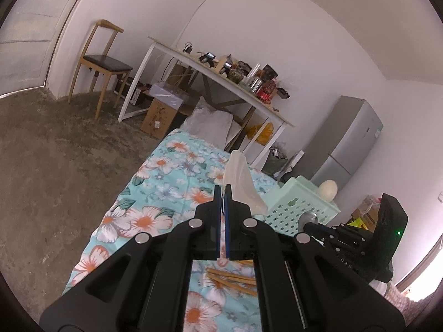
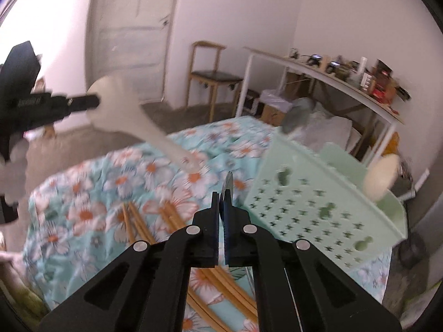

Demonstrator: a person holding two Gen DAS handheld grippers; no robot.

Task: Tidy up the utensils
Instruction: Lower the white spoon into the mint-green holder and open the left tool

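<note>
The left gripper (image 1: 223,191) is clenching a white spoon (image 1: 240,177) above the floral cloth (image 1: 166,193), while the right gripper (image 2: 223,196) is clenching a metal utensil (image 2: 228,182) beside the green basket (image 2: 318,207).

Floral-clothed table (image 2: 83,193), wooden chopsticks (image 2: 138,221) lying on it, mint basket (image 2: 318,207) beside.

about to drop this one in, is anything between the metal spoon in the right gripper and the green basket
Nothing visible does. The metal spoon in the right gripper is beside the green basket, only floral cloth between. The white paddle in the left gripper is off on the other side.
</note>
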